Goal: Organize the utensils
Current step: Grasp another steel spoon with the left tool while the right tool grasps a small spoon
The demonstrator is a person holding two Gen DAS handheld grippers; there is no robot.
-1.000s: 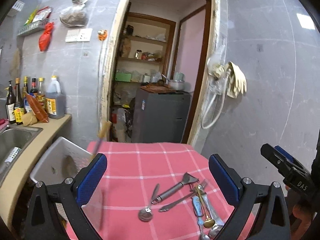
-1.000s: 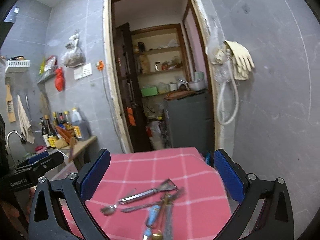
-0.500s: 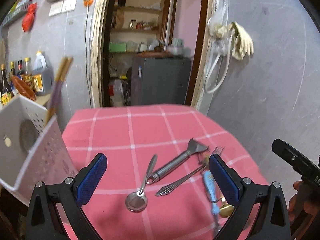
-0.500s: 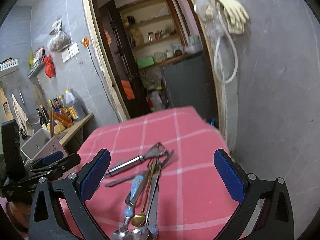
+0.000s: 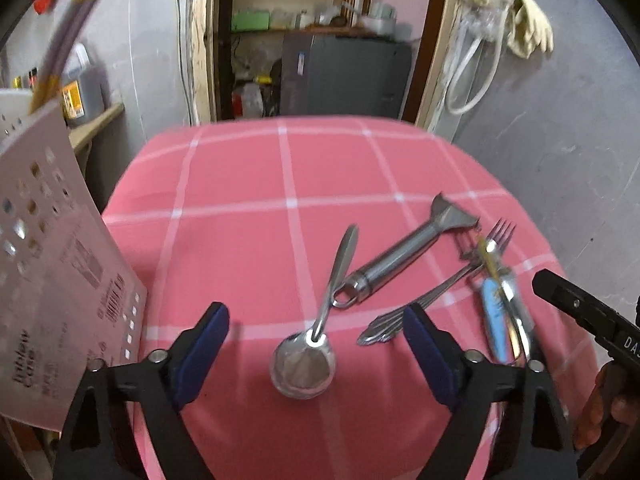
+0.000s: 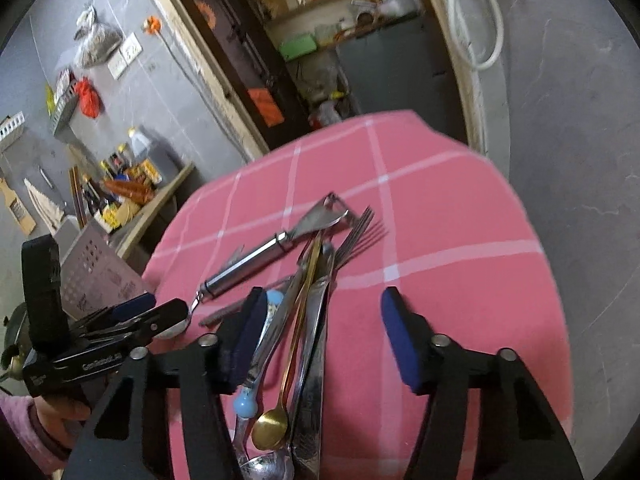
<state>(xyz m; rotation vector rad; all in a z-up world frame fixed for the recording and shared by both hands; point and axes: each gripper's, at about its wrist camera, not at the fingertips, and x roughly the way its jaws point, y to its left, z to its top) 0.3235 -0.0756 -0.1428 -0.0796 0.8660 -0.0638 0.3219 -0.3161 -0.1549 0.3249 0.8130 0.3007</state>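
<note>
Several utensils lie on a pink checked tablecloth (image 5: 248,184). In the left wrist view a steel spoon (image 5: 308,356) lies between the fingers of my open left gripper (image 5: 316,324). A steel peeler (image 5: 404,260) and a fork (image 5: 436,292) lie beyond it. In the right wrist view my open right gripper (image 6: 320,312) hangs low over a pile: a gold spoon (image 6: 292,368), a blue-handled spoon (image 6: 256,360), a fork (image 6: 352,236) and the peeler (image 6: 272,256). A white perforated utensil basket (image 5: 52,264) with chopsticks (image 5: 64,36) stands at the table's left.
A counter with bottles (image 6: 120,184) runs along the left wall. An open doorway with a grey cabinet (image 5: 344,76) lies behind the table. A hose and gloves (image 5: 504,28) hang on the right wall. The table's right edge drops to grey floor (image 6: 580,200).
Both grippers have moved down and closer to the table. The left now frames the steel spoon; the right now hangs right over the utensil pile. The basket looms larger at left.
</note>
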